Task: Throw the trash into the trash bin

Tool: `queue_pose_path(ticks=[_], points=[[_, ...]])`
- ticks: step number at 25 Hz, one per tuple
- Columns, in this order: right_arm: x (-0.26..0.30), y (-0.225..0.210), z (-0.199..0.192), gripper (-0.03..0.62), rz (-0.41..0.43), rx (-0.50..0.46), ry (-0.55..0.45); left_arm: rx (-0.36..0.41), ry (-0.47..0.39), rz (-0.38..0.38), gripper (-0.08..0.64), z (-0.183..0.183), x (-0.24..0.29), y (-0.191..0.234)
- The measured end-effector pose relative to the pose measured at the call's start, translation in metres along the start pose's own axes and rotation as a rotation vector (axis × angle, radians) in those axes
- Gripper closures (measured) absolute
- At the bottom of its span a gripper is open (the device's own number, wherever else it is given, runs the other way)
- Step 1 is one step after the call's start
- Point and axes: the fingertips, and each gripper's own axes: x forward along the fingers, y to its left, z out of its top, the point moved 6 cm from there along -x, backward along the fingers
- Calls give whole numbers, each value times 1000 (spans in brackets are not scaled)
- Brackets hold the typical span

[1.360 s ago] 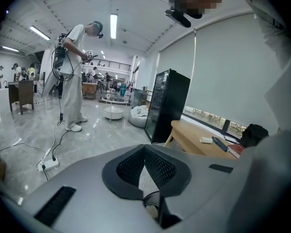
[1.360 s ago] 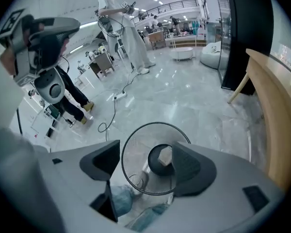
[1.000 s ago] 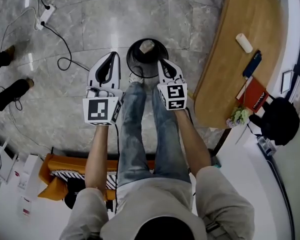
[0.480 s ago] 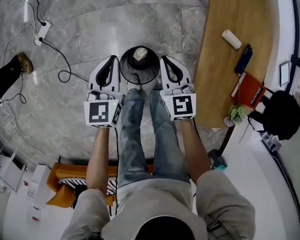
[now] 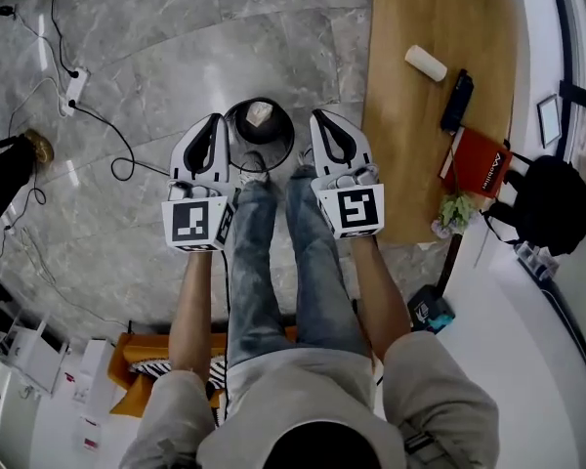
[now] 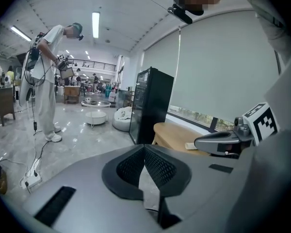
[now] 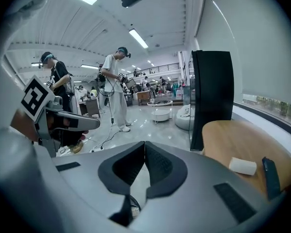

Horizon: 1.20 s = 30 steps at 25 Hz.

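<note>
The trash [image 5: 261, 113] is lying inside the trash bin [image 5: 285, 133] — already dropped. The right gripper [image 5: 324, 125] is lifting clear of the rim, jaws together on nothing. The left gripper [image 5: 215, 127] is drifting alongside, likewise closed and empty — the task is looking done.

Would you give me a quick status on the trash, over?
Left gripper shut, empty. Right gripper shut, empty. Trash inside trash bin. Nothing blocking.

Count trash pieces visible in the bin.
1: a pale wad in the round black bin on the floor; more may be hidden beneath it.
</note>
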Motion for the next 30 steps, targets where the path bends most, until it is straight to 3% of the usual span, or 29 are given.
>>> queue_pose_path(ticks=[13,23,26,30], points=[[-66,-112,-25,561,-260,93,32,78,24,-209,543,26,78,-92],[-93,-170,-45,560,-361,146,71,107,54,-311,543,34,130,-150],[-88,-181,-46,560,-359,117,100,106,65,-320,543,32,140,-156],[-78,-193,-49,560,-331,-14,179,101,74,-322,543,29,146,-158]])
